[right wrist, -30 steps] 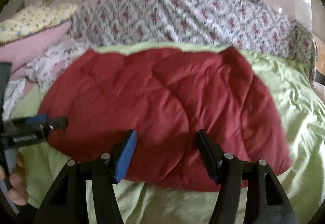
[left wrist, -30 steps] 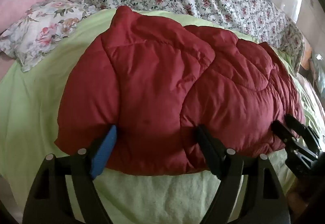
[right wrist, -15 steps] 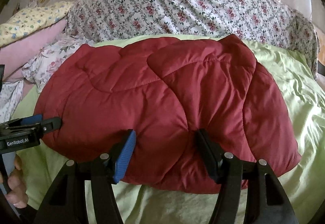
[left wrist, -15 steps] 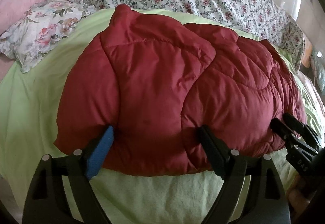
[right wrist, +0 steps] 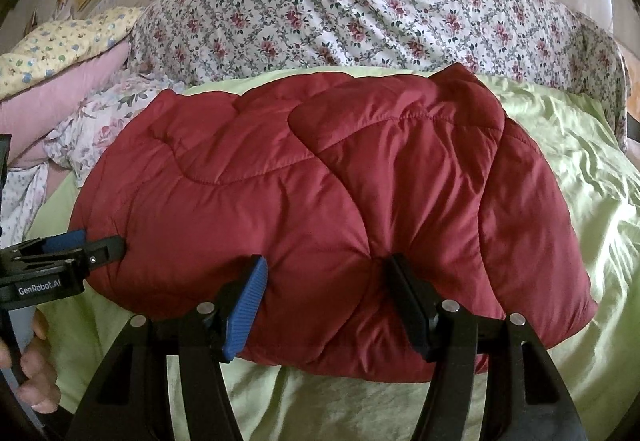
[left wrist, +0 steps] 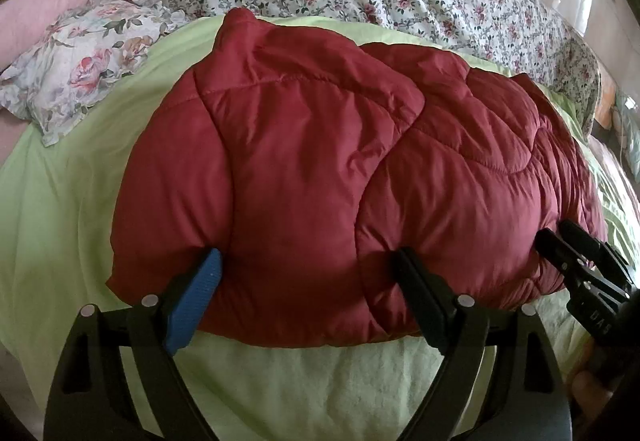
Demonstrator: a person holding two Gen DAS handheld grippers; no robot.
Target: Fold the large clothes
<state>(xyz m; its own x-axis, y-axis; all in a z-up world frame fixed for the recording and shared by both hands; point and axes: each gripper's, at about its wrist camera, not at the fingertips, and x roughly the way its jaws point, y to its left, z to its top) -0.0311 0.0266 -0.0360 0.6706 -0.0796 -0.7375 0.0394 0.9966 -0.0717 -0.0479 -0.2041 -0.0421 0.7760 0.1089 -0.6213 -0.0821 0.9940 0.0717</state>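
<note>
Both tool tips sunk in red jacket (left wrist: 320, 181); grip unclear.

Left gripper (left wrist: 308, 289): jaws wide, have just been opening, red fabric bulging between them. Right gripper (right wrist: 324, 297): jaws part-spread, pads pressed into the same padding.

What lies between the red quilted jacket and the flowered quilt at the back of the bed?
In both wrist views only a bare strip of the green sheet shows between the red quilted jacket and the flowered quilt.
</note>
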